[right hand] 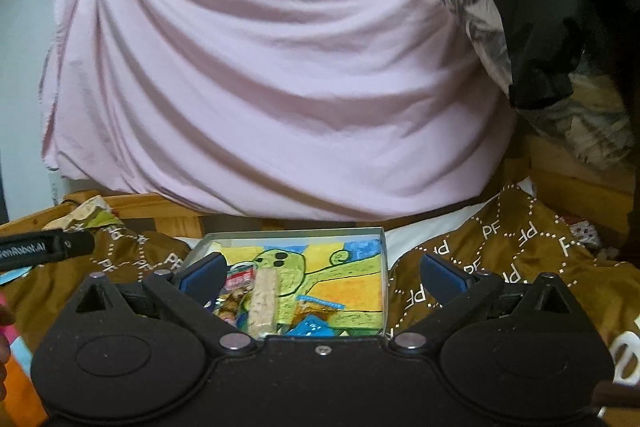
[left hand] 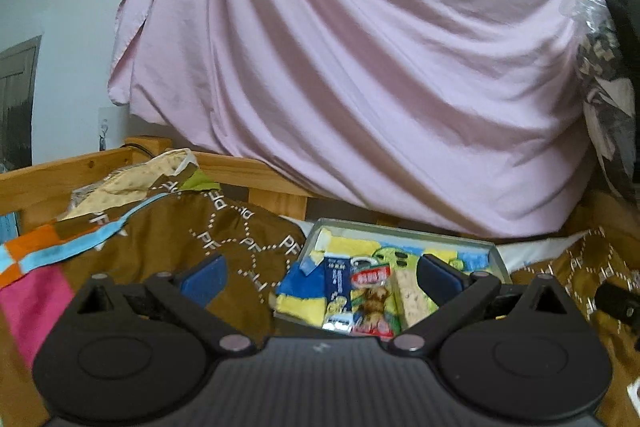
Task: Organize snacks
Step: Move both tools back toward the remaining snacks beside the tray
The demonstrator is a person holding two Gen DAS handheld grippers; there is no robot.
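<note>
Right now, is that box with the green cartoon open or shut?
Open: the box has no lid on, and snack packets lie inside.

Snack packets (left hand: pixel 360 297) in shallow box (right hand: pixel 385 267)

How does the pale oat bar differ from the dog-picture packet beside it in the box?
The oat bar is plain beige and grainy, in a long narrow block; the dog-picture packet is glossy, printed red and green. The bar looks thicker, the packet flatter. Both lie lengthwise inside the box, with neither gripper holding them.

Snack tray (right hand: pixel 385 267) on brown bedspread (right hand: pixel 500 267)
</note>
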